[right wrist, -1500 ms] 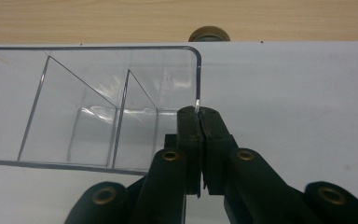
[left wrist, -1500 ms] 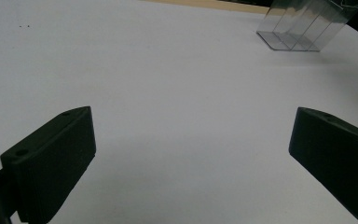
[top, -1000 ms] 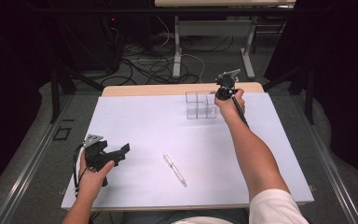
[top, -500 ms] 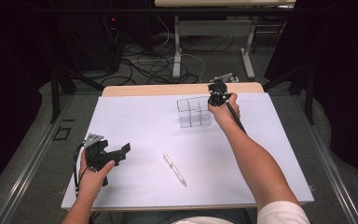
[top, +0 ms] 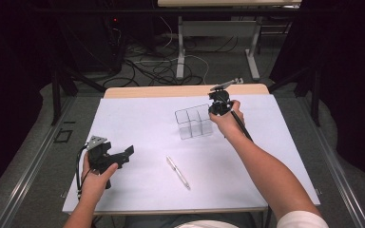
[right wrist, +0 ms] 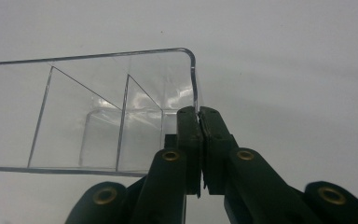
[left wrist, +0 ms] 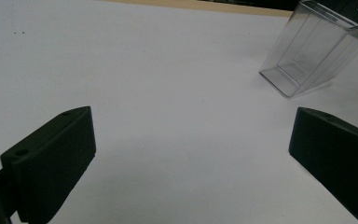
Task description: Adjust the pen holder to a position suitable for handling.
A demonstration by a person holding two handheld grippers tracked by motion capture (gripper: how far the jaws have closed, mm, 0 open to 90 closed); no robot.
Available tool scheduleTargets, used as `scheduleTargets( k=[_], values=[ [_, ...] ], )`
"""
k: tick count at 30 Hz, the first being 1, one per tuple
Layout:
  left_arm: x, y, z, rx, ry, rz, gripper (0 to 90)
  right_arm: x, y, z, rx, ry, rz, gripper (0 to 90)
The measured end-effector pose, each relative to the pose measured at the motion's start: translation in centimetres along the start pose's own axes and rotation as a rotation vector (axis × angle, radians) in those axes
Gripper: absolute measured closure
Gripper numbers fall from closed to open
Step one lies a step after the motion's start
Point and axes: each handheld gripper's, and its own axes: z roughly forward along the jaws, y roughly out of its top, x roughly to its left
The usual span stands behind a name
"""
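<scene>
Left gripper [top: 123, 156] rests near the desk's [top: 138, 118] left edge, jaws spread wide on nothing. Centre, a slim pen [top: 177, 172] lies loose on the matte white sheet. Further right, the right gripper [right wrist: 198, 114] pinches one thin wall of the clear, hard plastic divided organizer [top: 193, 122] toward the desk's back. Slick plastic, corner grip: it could slip or tip.

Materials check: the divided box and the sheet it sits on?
Divided box: looks like clear hard plastic, glossy; the surface shows through its walls and thin dividers, with bright glints on the rim in the right gripper view. Sheet: matte white, paper or thin board by the look; flat, no glare. Hard to tell which.
</scene>
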Motion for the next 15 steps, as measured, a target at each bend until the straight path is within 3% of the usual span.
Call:
scheduleTargets(
  k=[5,9,15],
  values=[
    [0.0,0.0,0.0,0.0,0.0,0.0,0.4,0.1,-0.9,-0.4,0.011,0.024,-0.011,88.1],
    [-0.1,0.0,0.0,0.0,-0.001,0.0,0.4,0.0,-1.7,-0.6,0.016,0.059,0.0,87.7],
    [-0.1,0.0,0.1,0.001,-0.002,0.005,0.4,-0.6,-2.7,-0.6,0.022,0.076,0.026,87.3]
  ],
)
